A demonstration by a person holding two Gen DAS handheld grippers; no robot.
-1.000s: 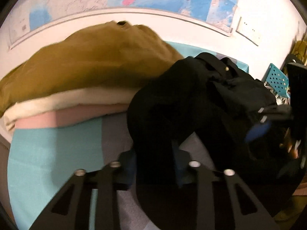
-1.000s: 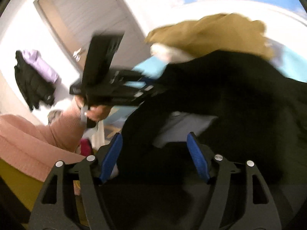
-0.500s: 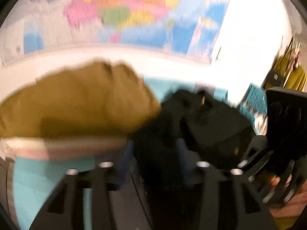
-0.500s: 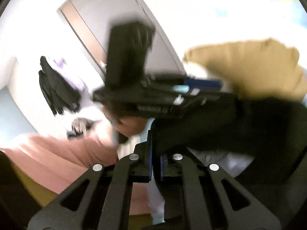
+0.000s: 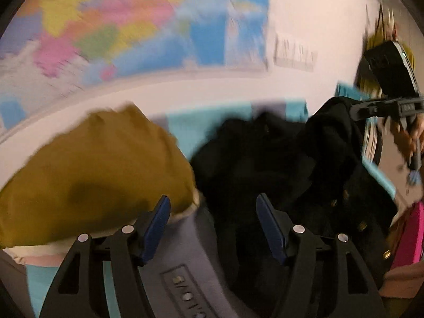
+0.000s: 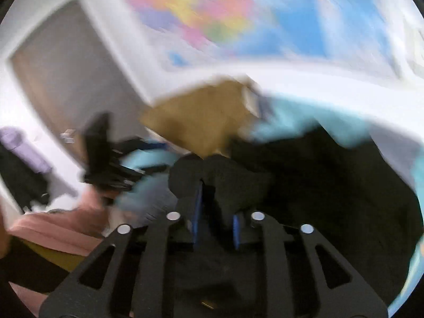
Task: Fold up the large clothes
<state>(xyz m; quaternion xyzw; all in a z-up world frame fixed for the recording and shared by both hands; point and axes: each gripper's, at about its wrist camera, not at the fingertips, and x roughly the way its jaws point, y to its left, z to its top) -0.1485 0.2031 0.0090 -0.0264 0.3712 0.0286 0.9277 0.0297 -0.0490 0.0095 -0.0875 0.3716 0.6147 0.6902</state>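
A black garment (image 5: 278, 159) with small gold buttons lies crumpled on the turquoise and grey bed cover (image 5: 201, 129). My left gripper (image 5: 213, 214) is open, its blue pads apart, just in front of the garment's near edge and holding nothing. My right gripper (image 6: 216, 212) is shut on a bunched fold of the black garment (image 6: 318, 180) and lifts it. The right gripper also shows at the right of the left wrist view (image 5: 384, 106), with cloth hanging from it. Both views are blurred by motion.
A stack of folded clothes with a mustard-brown garment (image 5: 92, 169) on top lies on the left of the bed, also seen in the right wrist view (image 6: 201, 114). A world map (image 5: 119, 21) hangs on the wall behind. A door (image 6: 66, 84) stands at the left.
My left gripper has let go of the black garment and opened. My right gripper has shut on the garment and raised it. Both cameras have tilted up.
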